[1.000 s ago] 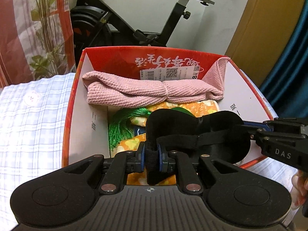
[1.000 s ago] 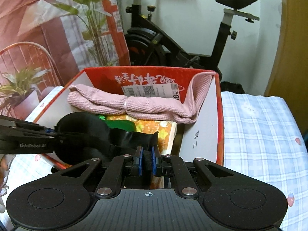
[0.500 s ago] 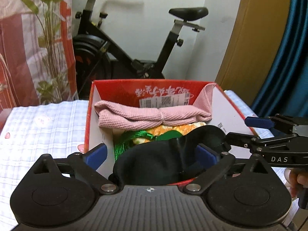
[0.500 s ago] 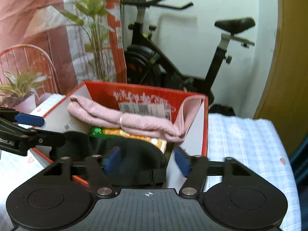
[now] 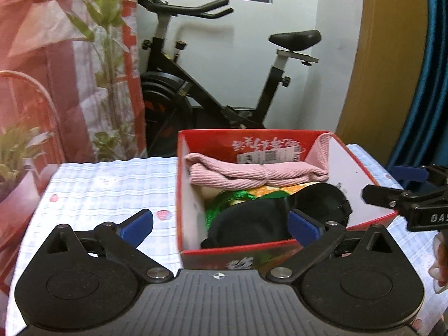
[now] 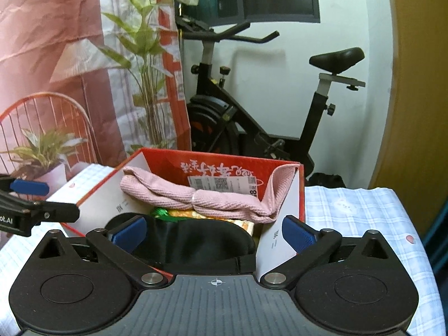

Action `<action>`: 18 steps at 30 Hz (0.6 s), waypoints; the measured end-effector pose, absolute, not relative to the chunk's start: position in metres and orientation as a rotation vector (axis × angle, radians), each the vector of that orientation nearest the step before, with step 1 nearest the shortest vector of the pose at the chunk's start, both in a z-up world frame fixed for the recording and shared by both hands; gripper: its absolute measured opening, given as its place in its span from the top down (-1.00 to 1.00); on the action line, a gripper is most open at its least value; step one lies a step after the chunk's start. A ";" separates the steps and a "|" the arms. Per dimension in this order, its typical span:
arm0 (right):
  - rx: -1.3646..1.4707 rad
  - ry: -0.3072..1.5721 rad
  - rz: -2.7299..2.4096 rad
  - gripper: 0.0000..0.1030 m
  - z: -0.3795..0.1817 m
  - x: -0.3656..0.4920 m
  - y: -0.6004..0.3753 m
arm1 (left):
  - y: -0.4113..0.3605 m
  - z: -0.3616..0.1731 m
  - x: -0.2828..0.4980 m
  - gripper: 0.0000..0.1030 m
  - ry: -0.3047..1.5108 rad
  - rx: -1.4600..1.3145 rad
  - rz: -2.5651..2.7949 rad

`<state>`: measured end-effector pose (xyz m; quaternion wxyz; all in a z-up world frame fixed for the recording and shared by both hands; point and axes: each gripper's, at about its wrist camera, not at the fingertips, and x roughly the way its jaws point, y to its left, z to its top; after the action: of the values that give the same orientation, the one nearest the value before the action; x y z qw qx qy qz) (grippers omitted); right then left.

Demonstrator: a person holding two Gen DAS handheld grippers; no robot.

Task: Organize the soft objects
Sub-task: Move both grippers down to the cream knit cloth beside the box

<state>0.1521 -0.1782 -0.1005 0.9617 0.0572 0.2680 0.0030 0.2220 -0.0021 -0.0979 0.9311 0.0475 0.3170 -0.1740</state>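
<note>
Black, the eye mask [image 5: 268, 218] lies loose atop the red box's [image 5: 280, 247] softer contents, since both hand-held grippers, left [image 5: 221, 225] and right [image 6: 214, 233], have just sprung wide, releasing it.

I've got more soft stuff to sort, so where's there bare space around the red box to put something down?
Free: the checked tablecloth left of the red box, up to the curtain, and the cloth right of the box toward the wooden panel. Crowded: the box itself, holding the pink towel, green tassel and black eye mask.
</note>
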 end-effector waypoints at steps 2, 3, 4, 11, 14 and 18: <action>0.120 0.532 0.001 -0.99 -0.101 0.146 -0.177 | 0.002 -0.099 0.215 -1.00 0.639 0.103 -0.342; 0.121 0.525 -0.002 -0.99 -0.101 0.143 -0.177 | 0.004 -0.100 0.211 -1.00 0.635 0.105 -0.341; 0.121 0.518 -0.005 -0.99 -0.102 0.139 -0.176 | 0.006 -0.100 0.208 -1.00 0.632 0.105 -0.340; 0.133 0.475 -0.021 -0.99 -0.111 0.111 -0.174 | 0.022 -0.111 0.184 -1.00 0.617 0.089 -0.316; 0.136 0.467 -0.022 -0.99 -0.116 0.099 -0.173 | 0.026 -0.116 0.175 -1.00 0.615 0.085 -0.304; 0.144 0.459 -0.016 -0.99 -0.123 0.083 -0.170 | 0.029 -0.125 0.167 -1.00 0.622 0.072 -0.299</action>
<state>0.0832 -0.1697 -0.1232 0.9712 0.0714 0.2274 -0.0079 0.1666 0.0293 -0.1248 0.9404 0.0355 0.3048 -0.1465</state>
